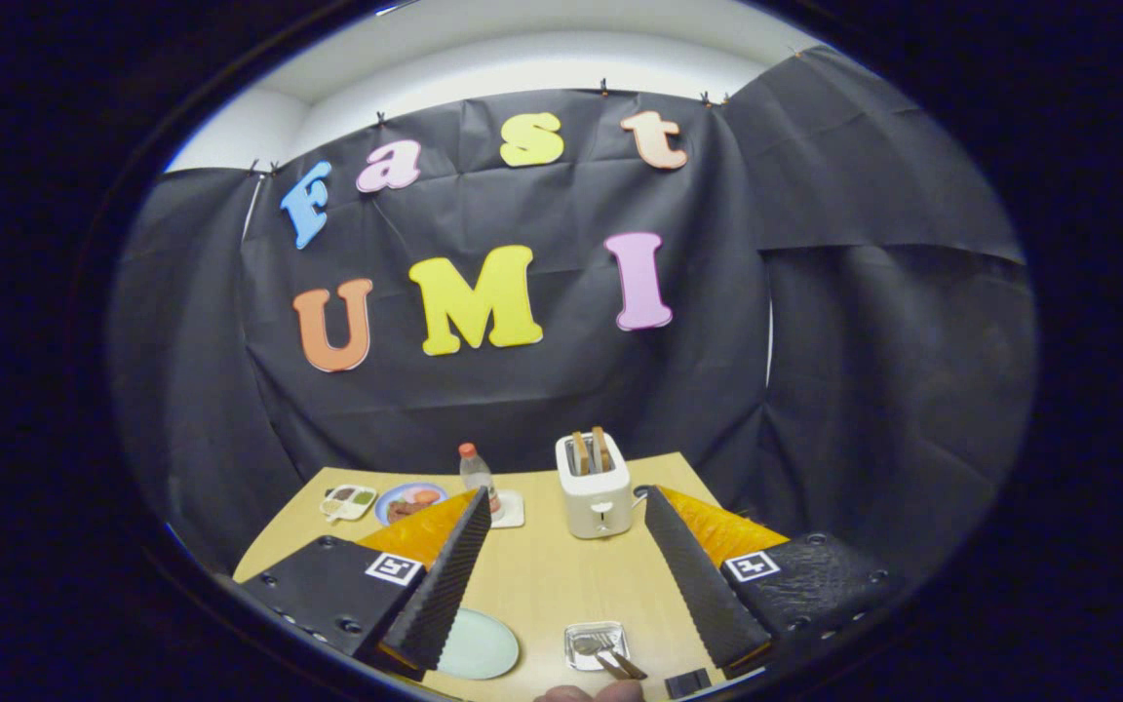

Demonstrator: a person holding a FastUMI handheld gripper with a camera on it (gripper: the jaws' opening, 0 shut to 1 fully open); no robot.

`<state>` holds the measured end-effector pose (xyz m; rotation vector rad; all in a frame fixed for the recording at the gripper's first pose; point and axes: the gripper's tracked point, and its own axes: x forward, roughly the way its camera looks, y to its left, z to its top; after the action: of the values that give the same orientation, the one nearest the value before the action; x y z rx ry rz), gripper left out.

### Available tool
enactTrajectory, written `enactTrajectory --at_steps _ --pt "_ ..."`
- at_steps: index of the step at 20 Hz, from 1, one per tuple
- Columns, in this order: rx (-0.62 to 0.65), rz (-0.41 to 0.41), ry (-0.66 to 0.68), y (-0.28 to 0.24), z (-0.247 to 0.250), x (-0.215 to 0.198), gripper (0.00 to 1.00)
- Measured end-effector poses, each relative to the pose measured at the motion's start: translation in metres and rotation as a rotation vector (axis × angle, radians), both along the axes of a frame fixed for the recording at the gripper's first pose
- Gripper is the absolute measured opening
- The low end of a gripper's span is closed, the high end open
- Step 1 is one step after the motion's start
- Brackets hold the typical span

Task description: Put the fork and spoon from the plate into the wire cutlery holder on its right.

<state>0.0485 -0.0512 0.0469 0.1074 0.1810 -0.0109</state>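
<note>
We are seeing the gripper (561,575) hovering high over the wooden table (542,575), its 2 fingers spread wide and grasping nothing. Between them, low down, the wire cutlery holder (597,645) is already holding the fork and spoon (610,658), with the pale plate (479,645) lying bare just left. A toaster (596,486) is standing beyond.

- 2 square black-and-white coded markers are carried on the gripper (565,493), one marker (394,567) behind the left finger and the other marker (752,565) behind the right; no letters or numbers can be read on them
- The fingers are held wide apart, nothing gripped
- The label on the bottle (476,475) is too small to be read
</note>
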Motion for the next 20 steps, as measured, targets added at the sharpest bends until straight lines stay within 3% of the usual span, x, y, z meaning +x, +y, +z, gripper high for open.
enactTrajectory --at_steps 12,20 --pt "-0.005 -0.095 -0.107 0.021 0.030 -0.056 0.96" --pt "0.000 -0.096 -0.157 0.032 0.046 -0.071 0.96"
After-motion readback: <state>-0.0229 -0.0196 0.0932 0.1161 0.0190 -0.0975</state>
